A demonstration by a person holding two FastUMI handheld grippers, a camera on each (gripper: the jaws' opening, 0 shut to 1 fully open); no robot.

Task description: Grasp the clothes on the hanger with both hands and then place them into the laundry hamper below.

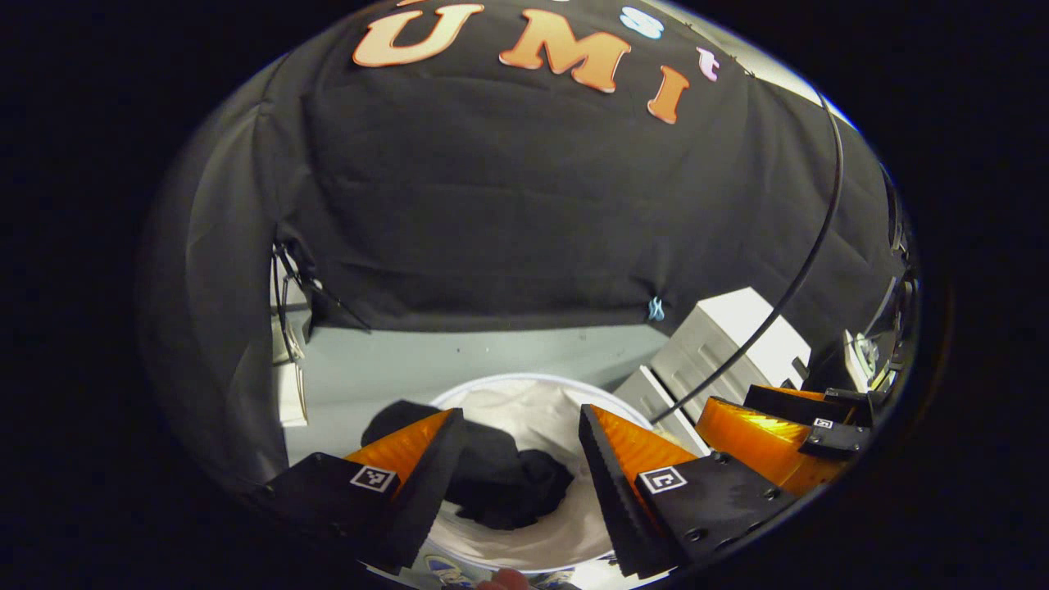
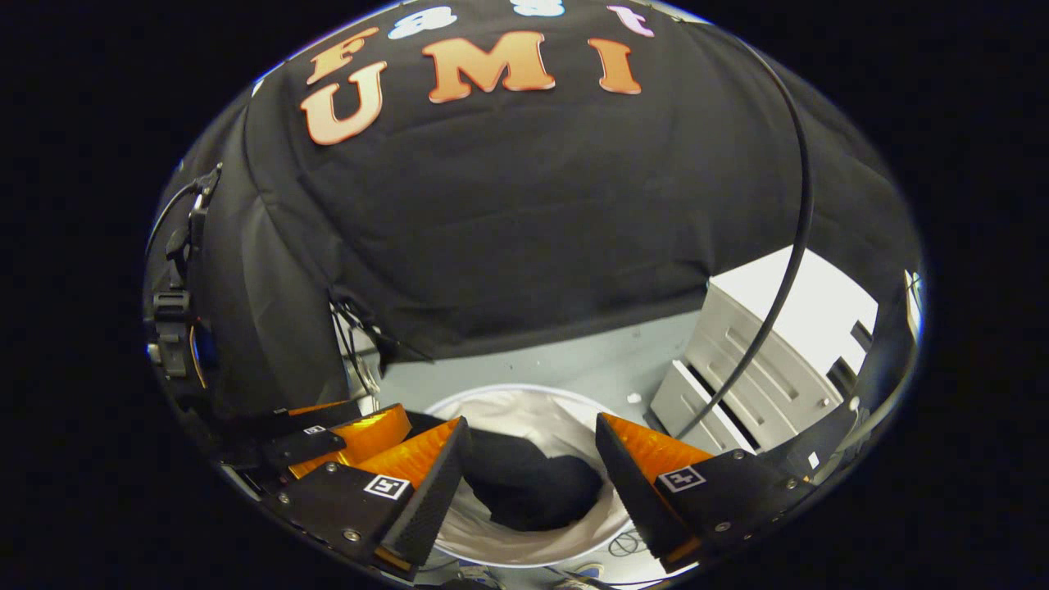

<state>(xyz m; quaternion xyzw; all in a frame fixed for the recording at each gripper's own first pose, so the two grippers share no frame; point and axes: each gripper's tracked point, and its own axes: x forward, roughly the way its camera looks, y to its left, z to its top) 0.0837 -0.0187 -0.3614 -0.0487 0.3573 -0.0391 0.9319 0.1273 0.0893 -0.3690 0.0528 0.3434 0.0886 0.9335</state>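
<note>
One dark garment (image 1: 500,479) is seen crumpled in a heap inside the white laundry hamper (image 1: 524,392), resting on the pale lining toward its left side. It is judged soft, light and limp; if it had to be taken up again, a raised fold at the top of the heap would be the place to pinch, since flat cloth would slip away. The left gripper (image 1: 520,463) is held wide open above the hamper, with nothing between its jaws. The right gripper (image 2: 533,471) is likewise spread wide and empty, just beside the other. The task is judged done. A white drawer unit (image 2: 754,369) stands at the far right, crossed by a black cable (image 2: 787,270).
</note>
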